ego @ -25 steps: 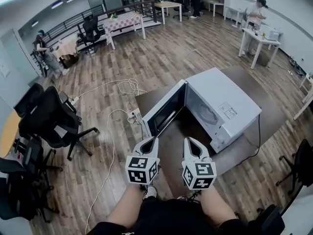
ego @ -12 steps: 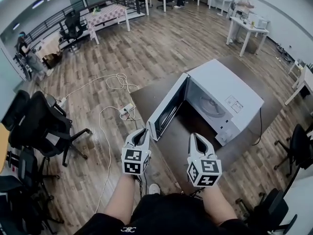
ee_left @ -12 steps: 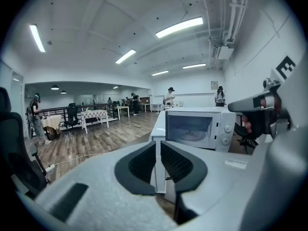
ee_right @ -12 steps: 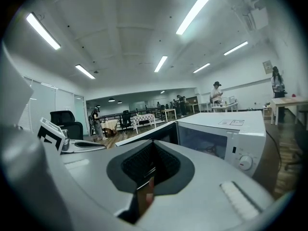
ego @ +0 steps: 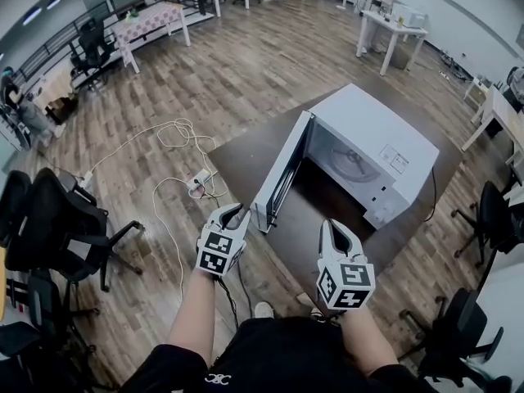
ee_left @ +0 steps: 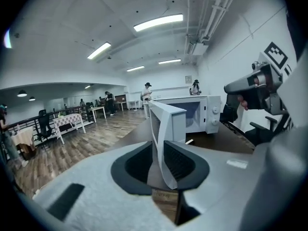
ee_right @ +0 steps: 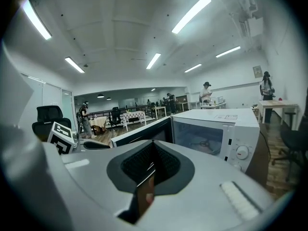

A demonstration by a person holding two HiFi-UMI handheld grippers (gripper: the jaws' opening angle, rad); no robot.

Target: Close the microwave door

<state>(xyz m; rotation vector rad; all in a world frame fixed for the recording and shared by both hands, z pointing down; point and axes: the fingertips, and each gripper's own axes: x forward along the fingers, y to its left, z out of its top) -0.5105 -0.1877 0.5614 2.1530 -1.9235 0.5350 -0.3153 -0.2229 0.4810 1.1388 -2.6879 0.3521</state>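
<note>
A white microwave (ego: 372, 137) stands on a dark brown table (ego: 246, 158), its door (ego: 281, 174) swung wide open toward me. My left gripper (ego: 236, 213) hovers left of the door's free end, apart from it. Its jaws are opening, and the pads press on nothing. In the left gripper view the door (ee_left: 166, 124) shows beyond the gap of the left gripper (ee_left: 159, 163), with the microwave (ee_left: 195, 112) behind. My right gripper (ego: 330, 226) is shut and empty, in front of the open cavity. The right gripper (ee_right: 153, 160) faces the microwave (ee_right: 216, 129) and its door (ee_right: 139, 136).
Black office chairs (ego: 65, 211) crowd the floor at left, and another chair (ego: 491, 219) stands at right. A power strip with white cables (ego: 196, 182) lies on the wood floor beside the table. Tables and people are far back in the room.
My left gripper has swung left and down, from in front of the cavity to outside the door's free end, and its jaws have parted. The right gripper sank a little.
</note>
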